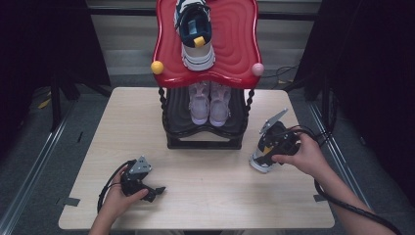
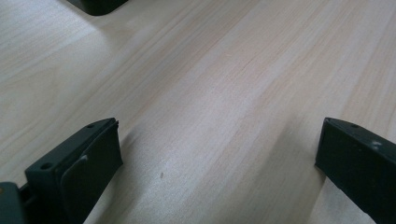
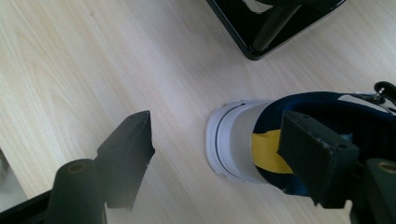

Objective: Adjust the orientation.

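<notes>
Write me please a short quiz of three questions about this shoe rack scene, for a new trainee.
1. True or false: the pale pink shoes stand side by side on the black lower shelf.
2. Where does the sneaker with the yellow heel tab, next to the right hand-held gripper, rest?
A) on the table
B) on the red top shelf
C) on the black lower shelf
3. Fill the gap: the jaws of the left hand-held gripper stand ____, with nothing but bare wood between them.

Key: 1 true; 2 A; 3 open.
</notes>
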The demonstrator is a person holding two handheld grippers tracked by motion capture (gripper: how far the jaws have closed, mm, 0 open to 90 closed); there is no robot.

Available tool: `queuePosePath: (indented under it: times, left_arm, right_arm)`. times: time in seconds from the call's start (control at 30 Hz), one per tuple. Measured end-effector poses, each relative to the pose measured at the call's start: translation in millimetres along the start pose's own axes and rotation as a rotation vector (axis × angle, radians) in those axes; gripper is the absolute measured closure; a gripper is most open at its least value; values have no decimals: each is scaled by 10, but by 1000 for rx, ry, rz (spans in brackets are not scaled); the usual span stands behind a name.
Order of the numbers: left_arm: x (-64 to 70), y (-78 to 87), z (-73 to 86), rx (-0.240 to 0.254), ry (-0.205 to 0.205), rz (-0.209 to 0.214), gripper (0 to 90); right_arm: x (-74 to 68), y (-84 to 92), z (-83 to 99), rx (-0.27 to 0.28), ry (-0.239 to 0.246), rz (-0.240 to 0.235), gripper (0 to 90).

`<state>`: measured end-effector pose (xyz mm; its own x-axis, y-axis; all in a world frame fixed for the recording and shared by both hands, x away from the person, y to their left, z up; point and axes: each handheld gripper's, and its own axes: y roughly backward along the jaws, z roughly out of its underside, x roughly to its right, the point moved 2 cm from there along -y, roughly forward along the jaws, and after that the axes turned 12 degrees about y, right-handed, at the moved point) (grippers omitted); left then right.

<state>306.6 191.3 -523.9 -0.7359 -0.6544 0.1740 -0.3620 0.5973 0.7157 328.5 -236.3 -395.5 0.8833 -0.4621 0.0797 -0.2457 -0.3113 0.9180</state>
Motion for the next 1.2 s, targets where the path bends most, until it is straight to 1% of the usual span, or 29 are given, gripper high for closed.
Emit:
queuePosePath:
  times: [0.13,0.33,0.47,0.57,0.67,0.77,0.83,0.9,1.0,1.1,1.13,1.17,1.2]
  left_arm:
    - [0,0,0,0,0,0,0]
    - [0,0,0,0,0,0,0]
    - [0,0,0,0,0,0,0]
    - [0,0,0,0,0,0,0]
    - [0,0,0,0,0,0,0]
    - [0,0,0,0,0,0,0]
    - [0,0,0,0,0,0,0]
    - [0,0,0,0,0,0,0]
    - [0,0,0,0,0,0,0]
    - [0,0,0,0,0,0,0]
    - [0,0,0,0,0,0,0]
    - [1,-1,0,1,0,-2,0]
    - [0,0,0,0,0,0,0]
  right_arm:
    - [43,18,-10,0,2,8,258]
    - [87,100,-10,-5,4,27,257]
    - [141,94,21,-20,-12,42,257]
    - [195,20,46,-32,-27,44,259]
    - [245,-77,64,-47,-43,37,265]
    - [281,-192,82,-79,-46,22,276]
    - [302,-268,97,-101,-46,20,280]
    - [324,-325,112,-103,-54,9,299]
    - [347,-392,133,-100,-83,-6,333]
    - [376,-459,166,-88,-83,-22,337]
    - [375,-478,170,-90,-96,-21,347]
    - [385,-499,181,-89,-88,-26,360]
    - [385,-522,187,-87,-90,-33,386]
